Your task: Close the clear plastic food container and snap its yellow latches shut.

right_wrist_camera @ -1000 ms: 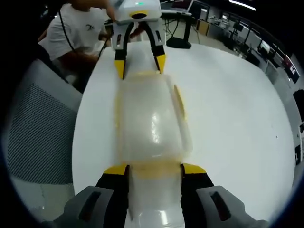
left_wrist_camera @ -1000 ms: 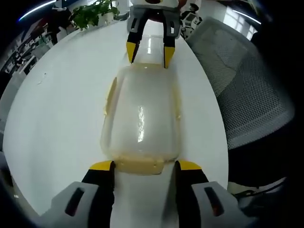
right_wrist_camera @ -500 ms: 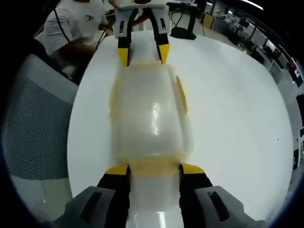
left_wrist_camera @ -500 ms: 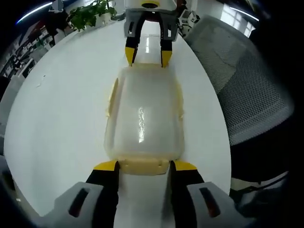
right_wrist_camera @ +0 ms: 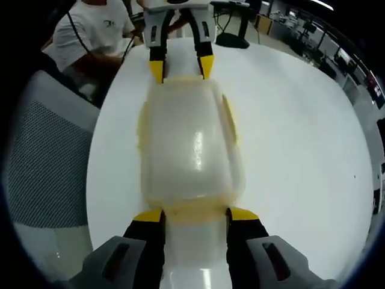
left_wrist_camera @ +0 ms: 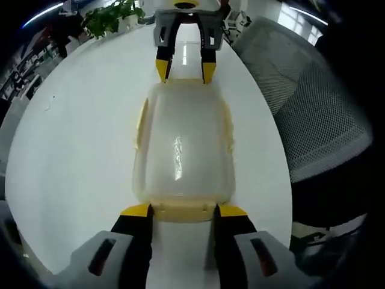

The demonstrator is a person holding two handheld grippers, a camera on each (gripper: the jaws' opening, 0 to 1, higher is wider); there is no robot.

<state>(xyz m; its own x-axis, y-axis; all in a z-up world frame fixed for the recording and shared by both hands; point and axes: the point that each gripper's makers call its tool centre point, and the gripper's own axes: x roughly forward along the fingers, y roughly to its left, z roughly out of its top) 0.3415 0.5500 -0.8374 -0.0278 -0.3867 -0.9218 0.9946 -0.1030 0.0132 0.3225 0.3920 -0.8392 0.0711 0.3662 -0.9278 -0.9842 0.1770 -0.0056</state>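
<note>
In the left gripper view, a potted green plant (left_wrist_camera: 114, 17) stands at the far edge of a smooth, glossy white round surface (left_wrist_camera: 78, 138). At the middle of the surface lies the clear plastic food container (left_wrist_camera: 182, 144), a rounded rectangular box with a cloudy translucent lid and pale yellow latches (left_wrist_camera: 142, 123) along its sides. The left hand-held gripper (left_wrist_camera: 182, 210) has its yellow-tipped jaws spread, flanking the near end latch. The right hand-held gripper (left_wrist_camera: 184, 71) faces it at the far end, jaws likewise apart. A grey mesh chair (left_wrist_camera: 307, 114) stands to the right.

In the right gripper view, a person in a white shirt (right_wrist_camera: 90, 36) sits beyond the surface.
</note>
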